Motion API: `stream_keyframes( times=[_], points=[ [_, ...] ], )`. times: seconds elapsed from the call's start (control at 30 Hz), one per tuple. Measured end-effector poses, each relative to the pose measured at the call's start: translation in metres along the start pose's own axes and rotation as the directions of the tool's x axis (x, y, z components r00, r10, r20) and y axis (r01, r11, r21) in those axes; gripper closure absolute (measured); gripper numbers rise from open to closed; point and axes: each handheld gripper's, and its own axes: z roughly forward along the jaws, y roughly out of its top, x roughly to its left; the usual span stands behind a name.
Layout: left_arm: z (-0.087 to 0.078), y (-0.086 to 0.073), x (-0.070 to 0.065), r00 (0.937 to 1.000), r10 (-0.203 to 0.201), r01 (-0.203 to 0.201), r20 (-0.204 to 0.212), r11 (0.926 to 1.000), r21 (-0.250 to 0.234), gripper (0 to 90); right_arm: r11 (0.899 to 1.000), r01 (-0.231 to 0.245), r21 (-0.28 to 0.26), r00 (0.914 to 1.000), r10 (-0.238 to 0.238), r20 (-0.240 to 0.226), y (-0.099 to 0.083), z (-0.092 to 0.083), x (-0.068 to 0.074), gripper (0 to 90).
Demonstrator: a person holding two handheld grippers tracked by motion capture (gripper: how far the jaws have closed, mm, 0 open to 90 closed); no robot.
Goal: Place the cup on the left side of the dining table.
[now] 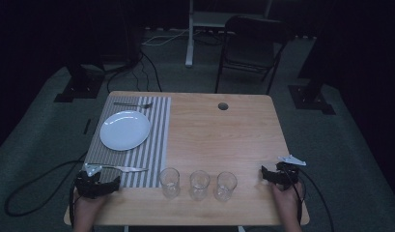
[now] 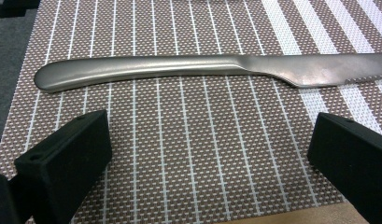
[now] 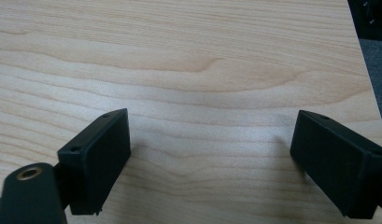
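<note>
resting grippers at the table's near edge.
left gripper (image 2: 207,154) wide open, empty, beside knife (image 2: 212,69) on striped placemat (image 2: 188,154); right gripper (image 3: 209,158) wide open, empty, over bare table (image 3: 202,60).

Placemat (image 1: 156,140) on table's (image 1: 233,135) left half. On it: plate (image 1: 125,130), fork (image 1: 132,105) behind plate, knife (image 1: 125,168) at near edge. Three glasses (image 1: 199,184) in a row right of knife, off the mat.

A matt brushed-metal knife (image 2: 212,70) lies on a coarse woven placemat (image 2: 188,154); the table (image 3: 188,60) is smooth pale wood.
</note>
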Motion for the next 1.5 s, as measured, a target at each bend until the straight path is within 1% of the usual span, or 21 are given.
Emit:
stream_keyframes(
  times=[0.43, 0.57, 0.6, 0.63, 0.67, 0.73, 0.9, 0.93, 1.0, 1.03, 1.07, 1.13, 1.2, 1.23, 1.27, 1.3, 1.33, 1.37, 1.43, 1.47, 1.5],
  points=[
    [0.0, 0.002, 0.002, 0.9997, 0.02, -0.02, 0.016, 0.9997, 0.012, 0.1, 1.0, 0.0, 0.001, 1.0, 0.0, 0.0, 0.0, 0.0, 0.0, 11.7],
    [0.0, 0.002, 0.004, 0.9989, 0.033, -0.033, 0.033, 0.9993, 0.017, 0.2, 1.0, 0.0, 0.001, 1.0, 0.0, 0.0, 0.0, 0.0, 0.0, 11.8],
    [-0.001, 0.002, 0.005, 0.9981, 0.04, -0.041, 0.046, 0.9991, 0.016, 0.2, 1.0, 0.0, 0.001, 1.0, 0.0, 0.0, 0.0, 0.0, 0.0, 11.8],
    [-0.001, 0.002, 0.005, 0.9981, 0.037, -0.038, 0.049, 0.9992, 0.013, 0.2, 1.0, 0.0, 0.001, 1.0, 0.0, 0.0, 0.0, 0.0, 0.0, 11.8],
    [-0.002, 0.002, 0.007, 0.9969, 0.033, -0.033, 0.072, 0.9994, 0.0, 0.2, 1.0, 0.0, 0.001, 1.0, 0.0, 0.0, 0.0, 0.0, 0.0, 11.8],
    [-0.004, 0.002, 0.008, 0.9962, 0.043, -0.043, 0.076, 0.9991, -0.005, 0.2, 1.0, 0.0, 0.001, 1.0, 0.0, 0.0, 0.0, 0.0, 0.0, 11.8],
    [-0.008, 0.002, 0.009, 0.9949, 0.045, -0.044, 0.091, 0.999, -0.009, 0.2, 1.0, 0.0, 0.001, 1.0, 0.0, 0.0, 0.0, 0.0, 0.0, 11.9],
    [-0.01, 0.002, 0.01, 0.9932, 0.052, -0.05, 0.104, 0.9986, -0.014, 0.2, 1.0, 0.0, 0.001, 1.0, 0.0, 0.0, 0.0, 0.0, 0.0, 11.8],
    [-0.012, 0.003, 0.01, 0.9922, 0.054, -0.052, 0.112, 0.9985, -0.019, 0.2, 1.0, 0.0, 0.001, 1.0, 0.0, 0.0, 0.0, 0.0, 0.0, 11.9],
    [-0.013, 0.003, 0.01, 0.9896, 0.061, -0.058, 0.13, 0.9981, -0.021, 0.2, 1.0, 0.0, 0.001, 1.0, 0.0, 0.0, 0.0, 0.0, 0.0, 11.9],
    [-0.014, 0.003, 0.01, 0.9895, 0.063, -0.06, 0.13, 0.9979, -0.026, 0.2, 1.0, 0.0, 0.001, 1.0, 0.0, 0.0, 0.0, 0.0, 0.0, 11.8],
    [-0.017, 0.004, 0.008, 0.9845, 0.071, -0.065, 0.161, 0.9972, -0.038, 0.2, 1.0, 0.0, 0.001, 1.0, 0.0, 0.001, 0.0, 0.0, 0.0, 11.8],
    [-0.019, 0.006, 0.006, 0.9805, 0.085, -0.079, 0.177, 0.996, -0.042, 0.2, 1.0, 0.0, 0.001, 1.0, 0.0, 0.0, 0.0, 0.0, 0.0, 11.8],
    [-0.02, 0.006, 0.004, 0.9819, 0.089, -0.082, 0.167, 0.9955, -0.047, 0.2, 1.0, 0.0, 0.001, 1.0, 0.0, 0.0, 0.0, 0.0, 0.0, 11.8],
    [-0.02, 0.007, 0.004, 0.9815, 0.09, -0.083, 0.169, 0.9955, -0.045, 0.2, 1.0, 0.0, 0.001, 1.0, 0.0, 0.0, 0.0, 0.0, 0.0, 11.8],
    [-0.02, 0.007, 0.003, 0.9789, 0.091, -0.084, 0.183, 0.9954, -0.046, 0.2, 1.0, 0.0, 0.001, 1.0, 0.0, 0.0, 0.0, 0.0, 0.0, 11.8],
    [-0.021, 0.008, 0.002, 0.9793, 0.089, -0.081, 0.182, 0.9956, -0.047, 0.2, 1.0, 0.0, 0.001, 1.0, 0.0, 0.0, 0.0, 0.0, 0.0, 11.9],
    [-0.021, 0.008, 0.001, 0.9779, 0.091, -0.084, 0.188, 0.9955, -0.044, 0.2, 1.0, 0.0, 0.001, 1.0, 0.0, 0.0, 0.0, 0.0, 0.0, 11.9],
    [-0.023, 0.009, -0.002, 0.9766, 0.106, -0.099, 0.187, 0.9938, -0.051, 0.2, 1.0, 0.0, 0.001, 1.0, 0.0, 0.0, 0.0, 0.0, 0.0, 11.8],
    [-0.024, 0.01, -0.003, 0.9742, 0.112, -0.104, 0.196, 0.9932, -0.052, 0.2, 1.0, 0.0, 0.001, 1.0, 0.0, 0.0, 0.0, 0.0, 0.0, 11.9],
    [-0.025, 0.011, -0.005, 0.974, 0.115, -0.106, 0.195, 0.9926, -0.059, 0.2, 1.0, 0.0, 0.0, 1.0, 0.0, 0.0, 0.0, 0.0, 0.0, 11.9]
  ],
)
